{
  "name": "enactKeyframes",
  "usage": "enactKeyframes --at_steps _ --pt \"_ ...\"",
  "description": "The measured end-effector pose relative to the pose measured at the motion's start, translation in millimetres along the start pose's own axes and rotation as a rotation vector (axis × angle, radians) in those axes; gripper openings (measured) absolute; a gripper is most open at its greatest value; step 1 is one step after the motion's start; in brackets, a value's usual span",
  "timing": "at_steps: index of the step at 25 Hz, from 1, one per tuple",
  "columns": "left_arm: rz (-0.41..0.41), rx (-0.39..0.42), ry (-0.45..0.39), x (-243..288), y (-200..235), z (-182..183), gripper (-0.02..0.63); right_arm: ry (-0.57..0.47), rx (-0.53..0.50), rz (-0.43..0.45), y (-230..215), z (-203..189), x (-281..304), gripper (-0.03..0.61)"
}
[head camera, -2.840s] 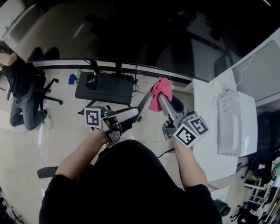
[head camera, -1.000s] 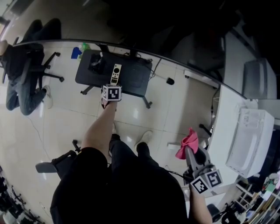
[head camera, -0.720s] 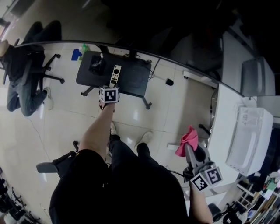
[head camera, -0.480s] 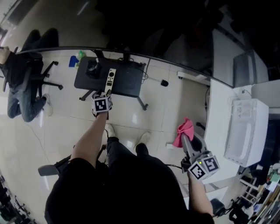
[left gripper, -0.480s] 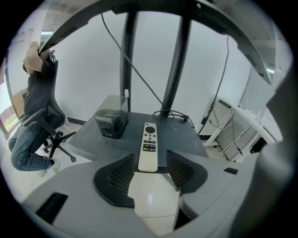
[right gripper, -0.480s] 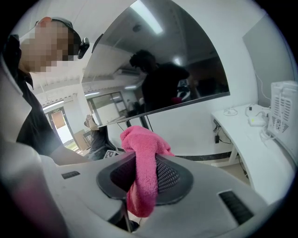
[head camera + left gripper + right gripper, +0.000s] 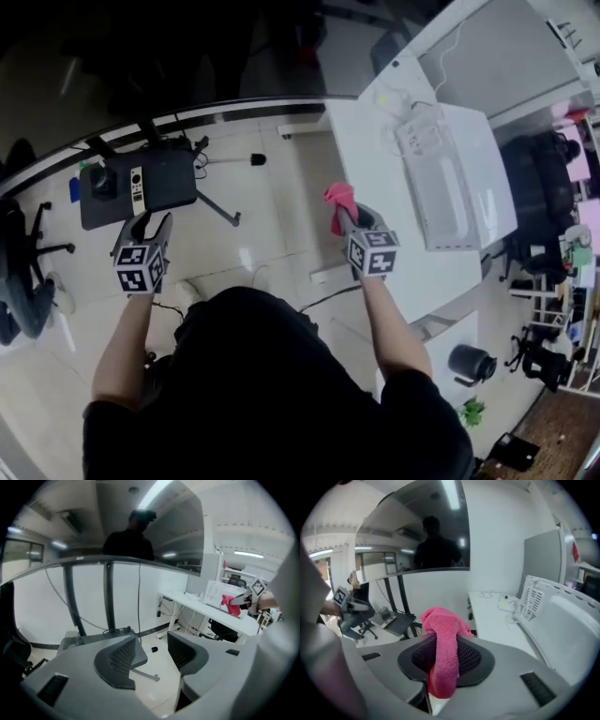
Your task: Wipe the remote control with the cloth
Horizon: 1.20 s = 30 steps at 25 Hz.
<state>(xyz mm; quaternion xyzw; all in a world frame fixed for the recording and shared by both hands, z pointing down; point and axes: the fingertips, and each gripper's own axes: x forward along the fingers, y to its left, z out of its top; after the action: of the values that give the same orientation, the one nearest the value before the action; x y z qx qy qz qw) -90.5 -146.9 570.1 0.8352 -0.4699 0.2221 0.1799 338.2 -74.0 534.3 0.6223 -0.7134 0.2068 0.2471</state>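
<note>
The left tool (image 7: pixel 153 223), jaws wide and empty, has drawn back from the remote control (image 7: pixel 137 185), left lying on the black bench (image 7: pixel 180 178) at upper left, while the right tool (image 7: pixel 349 221) clamps the pink cloth (image 7: pixel 339 199) mid-frame by the white bench (image 7: pixel 375 150) edge, bare floor (image 7: pixel 272 216) between, so wiping seems paused or done

**What the views kept out of sight**

From the head view, the remote control (image 7: pixel 137 185) on the black desk (image 7: pixel 183 180) was too small for its buttons to be told. The cloth (image 7: pixel 337 195) covered the jaw tips of the right tool (image 7: pixel 343 217) there, and in the right gripper view its lower end ran down out of sight between the jaws. An office chair (image 7: pixel 19 272) was cut off by the left edge. The person's torso (image 7: pixel 262 384) hid the floor (image 7: pixel 253 234) beneath. The white machine (image 7: pixel 555 616) ran past the right gripper view's edge.
</note>
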Motion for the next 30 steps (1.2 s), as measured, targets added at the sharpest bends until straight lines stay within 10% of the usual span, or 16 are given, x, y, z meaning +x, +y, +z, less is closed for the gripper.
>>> enactKeyframes --at_steps 7,19,30 --pt "-0.127 0.107 -0.134 -38 -71 75 0.219 0.185 -0.043 -0.215 -104 -78 29 0.098" --pt "-0.185 0.224 -0.118 -57 -125 85 0.219 0.343 -0.027 -0.257 -142 -123 60 0.11" --pt "-0.171 0.263 -0.176 -52 -121 96 0.219 0.158 -0.044 -0.227 -121 -69 31 0.164"
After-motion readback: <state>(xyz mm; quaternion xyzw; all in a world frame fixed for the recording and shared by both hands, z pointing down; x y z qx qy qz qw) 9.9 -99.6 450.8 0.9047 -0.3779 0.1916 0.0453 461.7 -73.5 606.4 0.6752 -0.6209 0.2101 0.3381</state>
